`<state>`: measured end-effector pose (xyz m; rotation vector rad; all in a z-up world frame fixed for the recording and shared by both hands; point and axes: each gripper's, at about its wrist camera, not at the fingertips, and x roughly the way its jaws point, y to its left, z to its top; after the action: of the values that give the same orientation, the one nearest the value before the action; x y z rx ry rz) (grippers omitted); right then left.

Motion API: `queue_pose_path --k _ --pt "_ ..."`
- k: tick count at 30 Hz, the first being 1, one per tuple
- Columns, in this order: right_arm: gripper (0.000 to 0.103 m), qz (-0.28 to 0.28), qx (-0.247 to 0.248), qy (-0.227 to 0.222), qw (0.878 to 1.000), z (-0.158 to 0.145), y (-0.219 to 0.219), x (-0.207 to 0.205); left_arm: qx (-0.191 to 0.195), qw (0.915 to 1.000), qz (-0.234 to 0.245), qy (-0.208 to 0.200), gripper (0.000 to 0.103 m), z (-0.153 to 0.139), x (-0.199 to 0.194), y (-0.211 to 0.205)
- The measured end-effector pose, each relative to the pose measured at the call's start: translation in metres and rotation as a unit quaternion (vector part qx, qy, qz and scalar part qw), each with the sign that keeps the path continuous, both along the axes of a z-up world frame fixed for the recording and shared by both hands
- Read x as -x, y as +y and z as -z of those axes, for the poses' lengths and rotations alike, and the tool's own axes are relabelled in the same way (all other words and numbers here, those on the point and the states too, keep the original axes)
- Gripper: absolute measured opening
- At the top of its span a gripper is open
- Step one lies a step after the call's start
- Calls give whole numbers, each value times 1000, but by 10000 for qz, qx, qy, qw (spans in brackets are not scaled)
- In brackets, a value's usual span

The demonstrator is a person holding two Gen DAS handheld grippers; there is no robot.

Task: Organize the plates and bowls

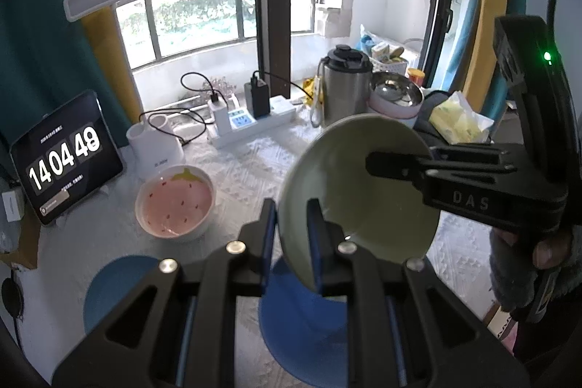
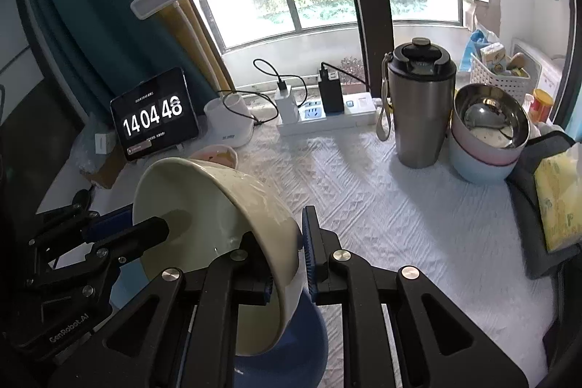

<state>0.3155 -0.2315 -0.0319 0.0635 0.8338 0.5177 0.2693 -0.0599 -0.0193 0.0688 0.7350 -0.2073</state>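
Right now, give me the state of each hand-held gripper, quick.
Left hand-held gripper: shut on the pale green bowl rim.
Right hand-held gripper: shut on the same bowl's opposite rim.

A pale green bowl [image 1: 358, 191] is held up off the table, tipped on its side with its hollow facing left. Right under it lies a blue plate [image 1: 302, 326], and a second blue plate [image 1: 112, 290] lies to the left, apart from it. Farther left stands a white bowl [image 1: 174, 202], upright, pink inside with a strawberry pattern.
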Motion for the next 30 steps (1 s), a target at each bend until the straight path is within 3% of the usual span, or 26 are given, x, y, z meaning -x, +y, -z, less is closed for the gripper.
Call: queue_pose_path --k 30 --pt "16 8 76 605 9981 53 2 43 46 9987 16 509 17 45 40 -1"
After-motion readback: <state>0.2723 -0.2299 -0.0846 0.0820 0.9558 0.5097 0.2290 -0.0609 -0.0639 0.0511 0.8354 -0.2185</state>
